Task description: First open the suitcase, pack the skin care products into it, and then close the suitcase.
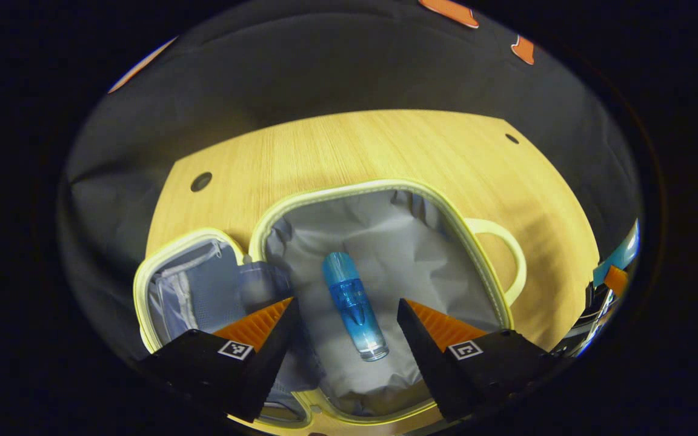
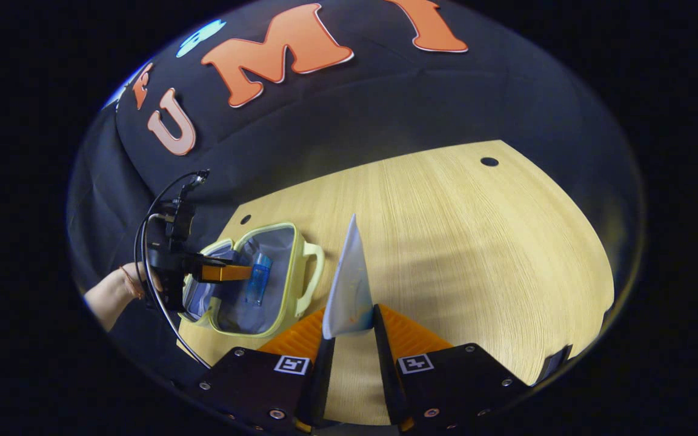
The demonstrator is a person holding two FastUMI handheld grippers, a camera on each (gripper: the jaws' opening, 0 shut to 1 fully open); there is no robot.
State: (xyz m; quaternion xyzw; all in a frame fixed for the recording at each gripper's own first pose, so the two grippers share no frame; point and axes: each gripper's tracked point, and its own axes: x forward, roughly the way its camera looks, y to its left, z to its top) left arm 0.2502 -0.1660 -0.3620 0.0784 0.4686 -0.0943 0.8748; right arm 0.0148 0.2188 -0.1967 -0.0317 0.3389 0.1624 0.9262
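A black cloth wall closes in the pale wooden tabletop (image 1: 385, 151), which has small round holes near its far corners.

In the left gripper view, the suitcase (image 1: 379, 242) lies open flat on the tabletop: a small case with a pale yellow rim and grey lining. Its main half faces up with a yellow handle (image 1: 506, 260) on the side, and the lid half (image 1: 185, 284) rests beside it, showing a mesh pocket. A blue bottle (image 1: 355, 306) lies on its side on the lining in the main half, cap pointing away from the camera. The left tool (image 1: 346, 312) hangs over the case with its jaws wide apart, one finger on either side of the bottle and clear of it.

In the right gripper view, the right tool (image 2: 349, 330) is closed on a white tube (image 2: 349, 284), which stands upright between the fingers with its flat crimped end up. This tool sits over bare tabletop, to the right of the suitcase and apart from it. Farther off, a hand (image 2: 113, 297) holds the left tool above the open case, where the bottle lies.
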